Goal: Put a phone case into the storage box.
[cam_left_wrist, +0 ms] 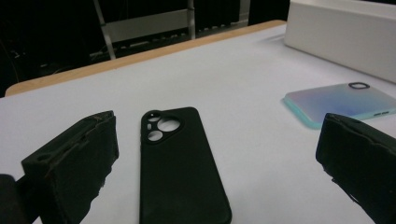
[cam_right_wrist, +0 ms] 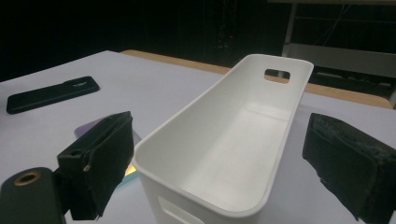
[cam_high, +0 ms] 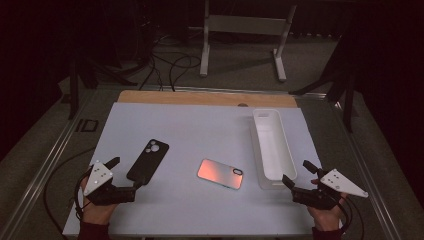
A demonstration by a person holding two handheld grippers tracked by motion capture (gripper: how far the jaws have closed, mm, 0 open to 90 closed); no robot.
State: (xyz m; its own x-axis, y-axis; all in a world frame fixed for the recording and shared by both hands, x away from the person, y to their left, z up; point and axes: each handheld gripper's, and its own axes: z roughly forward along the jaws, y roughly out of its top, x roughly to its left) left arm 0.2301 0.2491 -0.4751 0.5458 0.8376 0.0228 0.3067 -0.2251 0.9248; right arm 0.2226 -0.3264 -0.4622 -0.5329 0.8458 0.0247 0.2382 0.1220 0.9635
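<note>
Approach to black phone case

Left gripper (cam_high: 126, 172), fingers wide and empty, straddles the near end of the black phone case (cam_high: 148, 160) lying flat on the surface (cam_high: 200, 135). Right gripper (cam_high: 295, 175), fingers also wide, faces the white bin (cam_high: 272, 145). Next: advance, close on case edges.

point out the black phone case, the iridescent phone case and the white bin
black phone case (cam_left_wrist: 180, 172), left gripper view, middle of its back
iridescent phone case (cam_high: 220, 173), high view, centre of its back
white bin (cam_right_wrist: 163, 128), right gripper view, left rim

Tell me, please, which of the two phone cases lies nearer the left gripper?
The black case, just ahead of the open left gripper; the iridescent pink-teal case lies farther off, toward the white bin.
</note>
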